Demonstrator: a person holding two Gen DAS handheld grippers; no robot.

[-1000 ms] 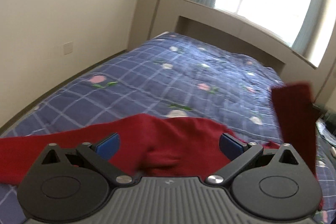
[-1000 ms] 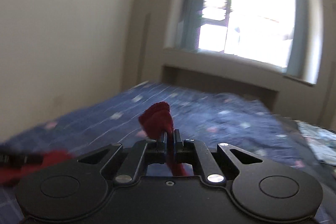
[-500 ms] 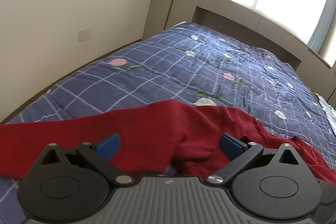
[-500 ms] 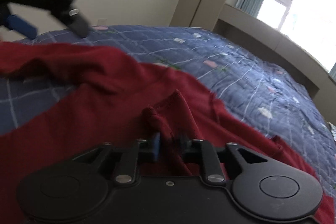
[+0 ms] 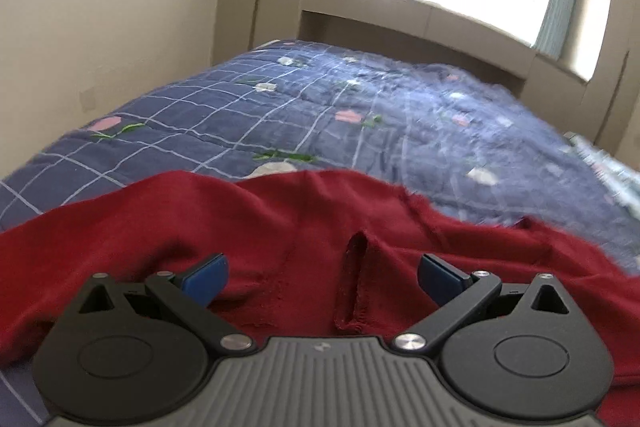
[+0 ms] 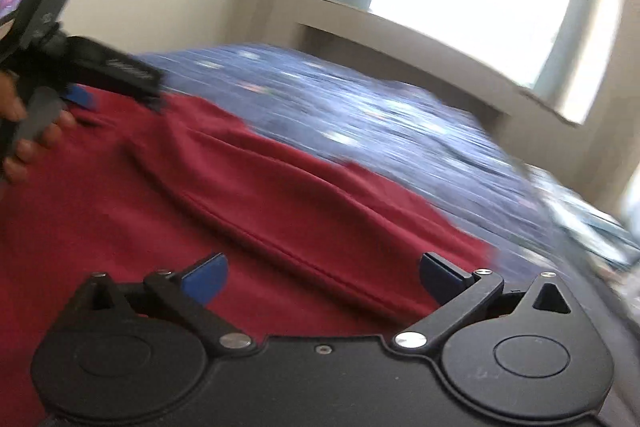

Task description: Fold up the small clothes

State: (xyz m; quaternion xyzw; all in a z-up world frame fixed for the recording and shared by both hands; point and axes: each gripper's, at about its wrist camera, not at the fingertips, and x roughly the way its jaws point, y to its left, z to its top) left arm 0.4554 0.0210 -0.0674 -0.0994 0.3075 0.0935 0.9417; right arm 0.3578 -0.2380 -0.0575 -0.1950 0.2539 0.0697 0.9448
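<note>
A dark red garment lies spread and rumpled across the near part of the bed. My left gripper hangs low over it and is open, its blue pads apart; a raised hemmed fold stands between the jaws without touching either pad. In the right wrist view the red garment fills the foreground with a long seam ridge. My right gripper is just above it, its jaws opening wide, with only flat cloth below them. The left gripper shows at the upper left there, held by a hand.
The bed carries a blue checked quilt with small flowers, running back to a beige headboard shelf under a bright window. A plain wall runs along the left. Patterned cloth lies at the bed's right edge.
The right gripper held a red fold shut and raised; it has come down onto the bed and opened, letting the cloth go. The left gripper has sunk closer to the garment.
</note>
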